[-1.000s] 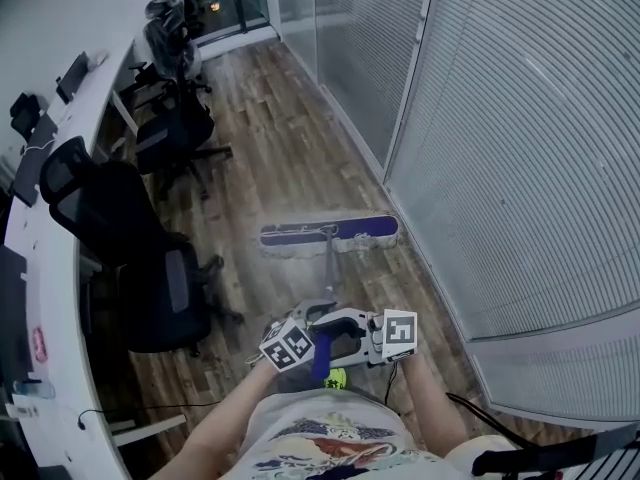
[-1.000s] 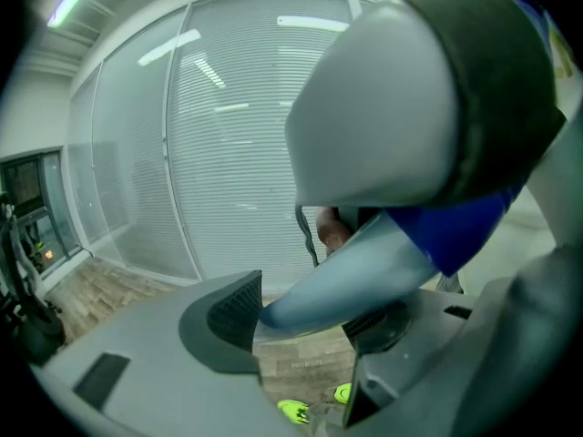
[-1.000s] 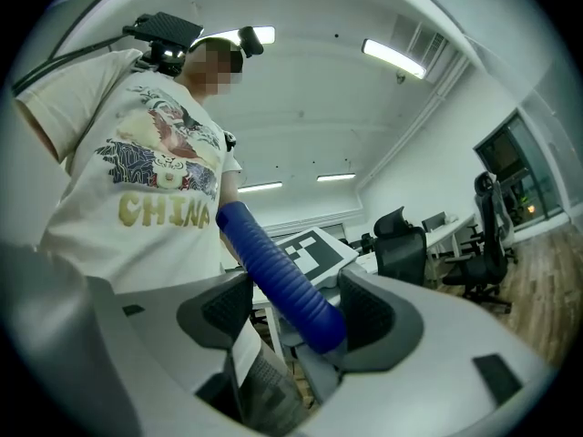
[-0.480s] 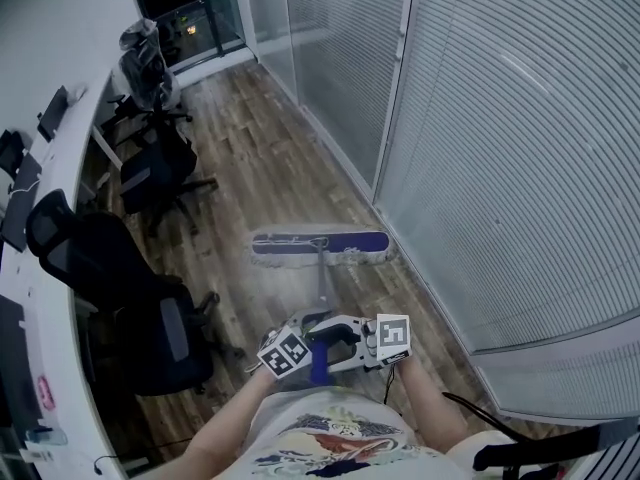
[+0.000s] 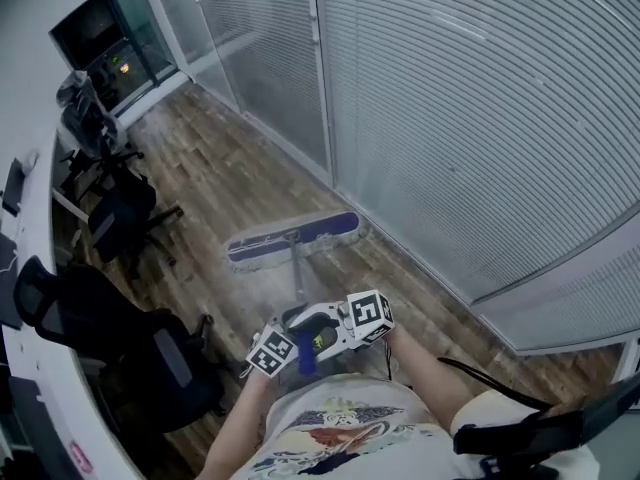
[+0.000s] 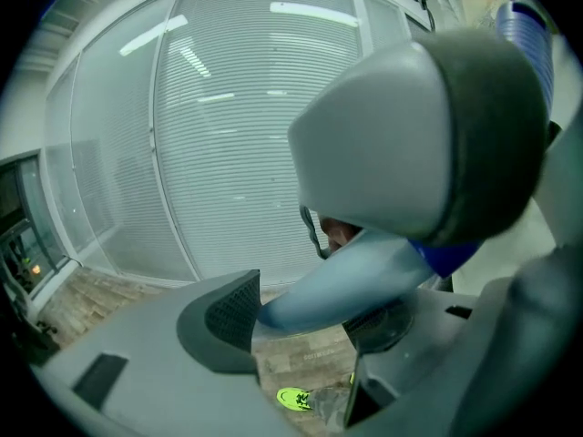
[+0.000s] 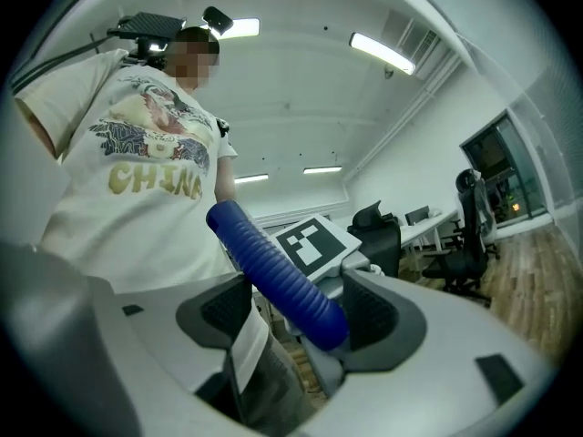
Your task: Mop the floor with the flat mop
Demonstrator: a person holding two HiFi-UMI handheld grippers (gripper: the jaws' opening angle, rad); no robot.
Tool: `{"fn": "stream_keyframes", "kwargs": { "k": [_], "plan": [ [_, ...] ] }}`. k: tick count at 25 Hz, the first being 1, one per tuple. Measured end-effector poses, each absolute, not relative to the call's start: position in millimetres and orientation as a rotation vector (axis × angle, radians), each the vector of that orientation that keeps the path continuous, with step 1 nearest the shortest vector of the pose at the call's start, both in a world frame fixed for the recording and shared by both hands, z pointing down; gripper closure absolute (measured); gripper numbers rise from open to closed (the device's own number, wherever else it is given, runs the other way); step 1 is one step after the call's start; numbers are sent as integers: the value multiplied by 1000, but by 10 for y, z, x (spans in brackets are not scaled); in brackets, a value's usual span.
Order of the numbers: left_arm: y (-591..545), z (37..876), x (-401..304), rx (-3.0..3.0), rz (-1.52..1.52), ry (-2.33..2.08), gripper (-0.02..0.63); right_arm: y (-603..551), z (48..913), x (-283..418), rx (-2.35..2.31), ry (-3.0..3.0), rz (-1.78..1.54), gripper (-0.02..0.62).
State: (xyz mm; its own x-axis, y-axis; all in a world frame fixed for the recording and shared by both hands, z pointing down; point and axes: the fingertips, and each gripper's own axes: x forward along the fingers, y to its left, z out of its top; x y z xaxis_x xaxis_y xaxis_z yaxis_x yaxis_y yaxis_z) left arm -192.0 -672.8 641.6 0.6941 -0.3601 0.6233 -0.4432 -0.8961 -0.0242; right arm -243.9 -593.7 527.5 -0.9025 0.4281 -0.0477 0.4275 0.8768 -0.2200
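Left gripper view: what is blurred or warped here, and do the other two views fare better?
Left gripper view: the mop handle between the jaws and the grey bulk above it are soft, too close; the blinds bow with fisheye and carry light glare. Right gripper view: the blue grip is sharp, edges curved. Head view: evenly lit, mop head slightly soft.

The head view looks steeply down from above the person onto the wood floor (image 5: 225,173), with the left gripper (image 5: 297,341) and right gripper (image 5: 328,332) near its lower edge. The left gripper view sits close behind its jaws and faces the blind-covered glass partition (image 6: 228,153), also in the head view. The right gripper view faces back and upward at the person's T-shirt (image 7: 137,171) and the ceiling (image 7: 301,71). Both gripper views share the mop handle (image 7: 273,276). The office chairs (image 5: 120,213), apparently the same ones, appear in the head and right gripper views.
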Motion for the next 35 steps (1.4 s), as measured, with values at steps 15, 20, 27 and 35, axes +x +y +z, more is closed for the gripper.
{"fn": "stream_keyframes", "kwargs": {
  "k": [15,20,27,35],
  "plan": [
    [-5376,6470,-1229,2776,1027,-676,380,-4568,5347,-1723,-704,-2985,327,313],
    [-4960,6428,-1193,2771,973,-703,380,-4149,5293,-1691,-675,-3033,348,311],
    [-4011,6422,-1271,2777,925,-693,380,-3206,5297,-1800,-632,-3048,360,311],
    [-2476,6404,-1505,2796,854,-667,379,-1695,5303,-2083,-530,-3103,374,311]
  ]
}}
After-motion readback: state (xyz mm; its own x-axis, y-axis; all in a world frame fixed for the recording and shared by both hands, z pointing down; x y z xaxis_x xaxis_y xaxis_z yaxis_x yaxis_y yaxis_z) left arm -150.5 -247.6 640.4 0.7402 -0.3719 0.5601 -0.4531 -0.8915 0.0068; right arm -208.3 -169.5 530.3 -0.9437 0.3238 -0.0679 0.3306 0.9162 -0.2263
